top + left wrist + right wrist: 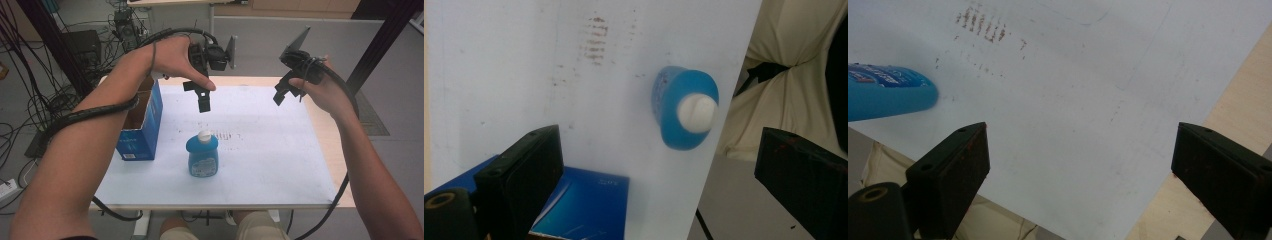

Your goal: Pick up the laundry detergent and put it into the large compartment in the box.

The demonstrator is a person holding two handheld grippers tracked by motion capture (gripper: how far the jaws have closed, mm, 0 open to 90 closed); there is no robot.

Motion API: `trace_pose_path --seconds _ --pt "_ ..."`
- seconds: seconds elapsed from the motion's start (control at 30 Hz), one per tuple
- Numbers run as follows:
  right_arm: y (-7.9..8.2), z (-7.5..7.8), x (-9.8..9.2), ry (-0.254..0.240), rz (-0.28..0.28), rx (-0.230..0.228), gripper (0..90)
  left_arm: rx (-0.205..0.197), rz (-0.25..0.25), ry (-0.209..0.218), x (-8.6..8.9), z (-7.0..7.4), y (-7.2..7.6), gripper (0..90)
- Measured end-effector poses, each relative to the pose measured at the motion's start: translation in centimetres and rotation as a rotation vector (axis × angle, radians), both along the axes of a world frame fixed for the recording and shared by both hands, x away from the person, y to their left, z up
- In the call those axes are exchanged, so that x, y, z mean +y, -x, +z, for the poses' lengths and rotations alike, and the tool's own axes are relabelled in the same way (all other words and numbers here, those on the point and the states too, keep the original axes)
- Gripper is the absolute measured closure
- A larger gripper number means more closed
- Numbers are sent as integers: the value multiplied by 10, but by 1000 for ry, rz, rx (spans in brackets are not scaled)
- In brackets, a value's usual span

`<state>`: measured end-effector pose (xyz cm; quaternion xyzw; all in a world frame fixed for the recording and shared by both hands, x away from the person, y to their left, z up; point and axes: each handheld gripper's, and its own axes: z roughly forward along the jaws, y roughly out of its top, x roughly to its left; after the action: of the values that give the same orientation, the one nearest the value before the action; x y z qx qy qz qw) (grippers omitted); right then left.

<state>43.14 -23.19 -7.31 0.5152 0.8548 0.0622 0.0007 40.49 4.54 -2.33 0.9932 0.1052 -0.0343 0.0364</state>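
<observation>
box (142, 125) stands open-topped at the far left, below and outward of my left gripper (203, 102), its side on the white sheet (270, 150). in the left gripper view the box (584, 210) lies just past my near jaw. my left gripper hangs in the air with jaws spread wide, holding nothing. the bottle (202, 155) stands upright on the sheet, almost straight beneath my left fingers and apart from them; white cap (204, 135) on top. in the left gripper view the bottle (684, 107) sits between my two jaws, farther off, cap (696, 113) facing me. brown smudges (227, 136) mark the sheet just beyond the bottle. my right gripper (280, 95) is raised, well apart from the bottle, jaws wide and empty. in the right gripper view the bottle (888, 92) lies beyond my left-hand jaw, and bare sheet (1078, 100) lies between my jaws.
</observation>
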Motion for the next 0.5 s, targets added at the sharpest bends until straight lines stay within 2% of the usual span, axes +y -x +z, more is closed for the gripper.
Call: trace_pose_path --seconds 0.5 --pt "7 2 0 -4 7 -8 89 -6 -8 -3 0 -4 17 57"
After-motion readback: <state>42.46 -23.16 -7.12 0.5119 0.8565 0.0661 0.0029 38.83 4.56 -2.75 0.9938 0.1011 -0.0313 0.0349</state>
